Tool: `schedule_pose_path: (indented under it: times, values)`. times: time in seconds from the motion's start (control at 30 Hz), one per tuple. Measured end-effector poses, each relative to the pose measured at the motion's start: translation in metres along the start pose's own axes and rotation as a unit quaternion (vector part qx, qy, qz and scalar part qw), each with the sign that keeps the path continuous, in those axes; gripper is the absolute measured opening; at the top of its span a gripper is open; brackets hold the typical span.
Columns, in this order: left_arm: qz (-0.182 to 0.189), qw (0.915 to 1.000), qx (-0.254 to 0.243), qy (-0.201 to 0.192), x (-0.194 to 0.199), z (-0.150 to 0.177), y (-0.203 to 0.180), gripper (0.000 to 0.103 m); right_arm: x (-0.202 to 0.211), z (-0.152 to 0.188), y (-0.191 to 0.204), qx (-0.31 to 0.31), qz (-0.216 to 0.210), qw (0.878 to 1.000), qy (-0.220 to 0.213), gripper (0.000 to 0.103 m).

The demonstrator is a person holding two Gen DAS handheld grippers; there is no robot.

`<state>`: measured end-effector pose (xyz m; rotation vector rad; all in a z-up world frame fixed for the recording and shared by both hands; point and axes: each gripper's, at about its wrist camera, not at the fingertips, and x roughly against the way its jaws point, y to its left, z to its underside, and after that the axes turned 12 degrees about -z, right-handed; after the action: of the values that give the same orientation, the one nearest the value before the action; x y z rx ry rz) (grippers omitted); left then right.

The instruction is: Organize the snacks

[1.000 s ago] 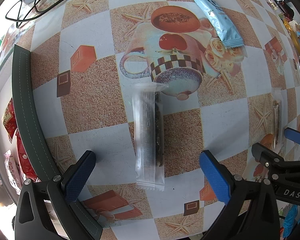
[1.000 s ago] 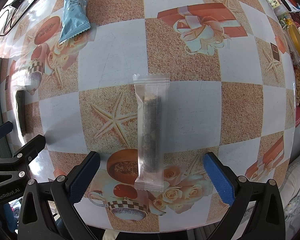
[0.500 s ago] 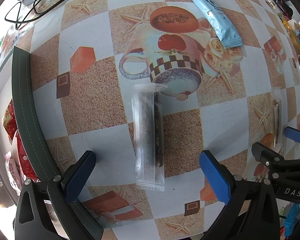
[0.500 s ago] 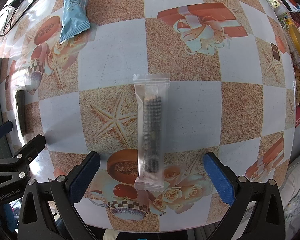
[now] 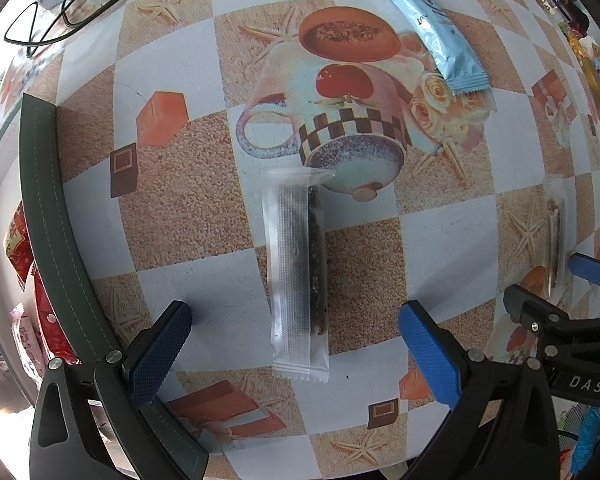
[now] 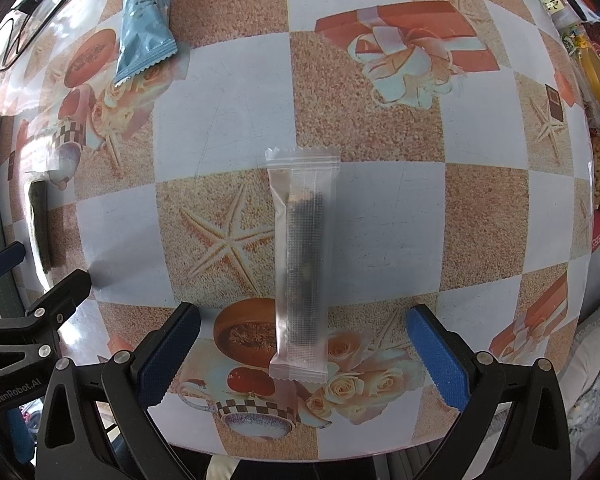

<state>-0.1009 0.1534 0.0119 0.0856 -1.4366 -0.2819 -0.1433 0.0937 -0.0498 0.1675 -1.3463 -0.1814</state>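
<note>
The left gripper [image 5: 294, 346] is hanging over the table [image 5: 204, 232] with its two blue fingers [image 5: 160, 356] spread wide apart, holding nothing. A long clear snack bar [image 5: 296, 276] is lying flat on the table right between those fingers, not touching either one. It is pointing straight away from the gripper, with its near end sitting between the fingertips and its far end touching the picture of a cup on the tablecloth. You can see something dark inside the clear wrapper.

The right gripper [image 6: 302, 350] is also hanging over the table with its fingers [image 6: 436, 354] spread wide, and it is holding nothing too. A second clear snack bar [image 6: 302, 264] is lying flat between its fingers in just the same way, apart from both of them. Its near end is lying on the picture of roses, and a starfish picture is just to its left.

A light blue snack packet [image 5: 432, 32] is lying farther off on the table, well apart from both bars (it is partly covering some printed roses). In the right wrist view the same blue packet [image 6: 146, 20] is showing at the top left.

A dark green strip [image 5: 52, 220] is running along the left edge of the table. Some black cables [image 5: 60, 4] are lying at the far corner. More bright snack packs [image 6: 596, 80] are piling up along the far right side, too small to tell what they are.

The tablecloth is showing white and sandy squares with cups, gifts and starfish.
</note>
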Motion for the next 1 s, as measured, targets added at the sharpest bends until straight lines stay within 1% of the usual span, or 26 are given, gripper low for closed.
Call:
schedule_pose_path:
  times: [0.1, 0.17, 0.2, 0.27, 0.3, 0.33, 0.37, 0.4, 0.43, 0.47, 0.5, 0.53, 0.6, 0.63, 0.73, 0.87, 1.0]
  values:
    - [0.001, 1.0, -0.002, 0.007, 0.0, -0.003, -0.001, 0.102, 0.0, 0.0, -0.001, -0.003, -0.001, 1.0, 0.007, 0.103]
    - [0.0, 1.0, -0.005, 0.002, 0.004, -0.003, -0.002, 0.097, 0.003, 0.001, -0.004, -0.007, 0.0, 1.0, 0.003, 0.096]
    - [0.001, 1.0, -0.006, 0.0, 0.006, -0.004, -0.003, 0.093, 0.006, 0.003, -0.006, -0.012, -0.001, 1.0, -0.002, 0.094]
    - [0.002, 0.9999, -0.01, -0.006, 0.011, -0.006, -0.006, 0.084, 0.011, 0.002, -0.01, -0.016, -0.003, 1.0, -0.008, 0.081]
    - [0.003, 0.9999, -0.011, -0.01, 0.014, -0.007, -0.007, 0.076, 0.016, 0.002, -0.013, -0.019, -0.004, 1.0, -0.014, 0.077]
    - [0.004, 0.9998, -0.014, -0.013, 0.017, -0.008, -0.009, 0.068, 0.018, 0.003, -0.014, -0.02, -0.003, 1.0, -0.018, 0.067]
    - [0.005, 0.9997, -0.016, -0.016, 0.019, -0.009, -0.01, 0.064, 0.022, 0.003, -0.015, -0.02, -0.003, 1.0, -0.021, 0.055]
    - [0.006, 0.9996, -0.018, -0.02, 0.022, -0.01, -0.011, 0.056, 0.025, 0.002, -0.016, -0.018, -0.003, 1.0, -0.023, 0.05]
    - [0.006, 0.9995, -0.02, -0.023, 0.023, -0.011, -0.013, 0.05, 0.028, 0.002, -0.016, -0.014, -0.002, 1.0, -0.026, 0.039]
    - [0.007, 0.9994, -0.024, -0.025, 0.024, -0.011, -0.014, 0.047, 0.029, 0.002, -0.017, -0.012, 0.0, 1.0, -0.027, 0.028]
    - [0.007, 0.9992, -0.028, -0.028, 0.026, -0.011, -0.015, 0.04, 0.031, 0.002, -0.017, -0.01, 0.0, 1.0, -0.028, 0.023]
    - [0.009, 0.9991, -0.03, -0.029, 0.027, -0.011, -0.015, 0.029, 0.033, 0.001, -0.018, -0.009, -0.001, 1.0, -0.029, 0.02]
    - [0.022, 0.9991, -0.025, -0.025, 0.027, -0.01, -0.012, 0.021, 0.034, 0.002, -0.019, -0.012, -0.01, 0.999, -0.028, 0.018]
    - [0.033, 0.9991, -0.018, -0.021, 0.027, -0.009, -0.008, 0.02, 0.037, 0.003, -0.022, -0.014, -0.017, 0.999, -0.027, 0.018]
    - [0.035, 0.999, -0.005, -0.027, 0.029, -0.006, 0.0, 0.018, 0.044, 0.006, -0.021, -0.013, -0.028, 0.999, -0.028, 0.018]
    - [0.04, 0.9981, 0.003, -0.047, 0.04, 0.001, 0.008, 0.015, 0.05, 0.014, -0.022, -0.012, -0.046, 0.998, -0.035, 0.017]
    - [0.047, 0.9969, 0.015, -0.062, 0.049, 0.007, 0.019, 0.015, 0.061, 0.016, -0.021, -0.008, -0.061, 0.997, -0.043, 0.017]
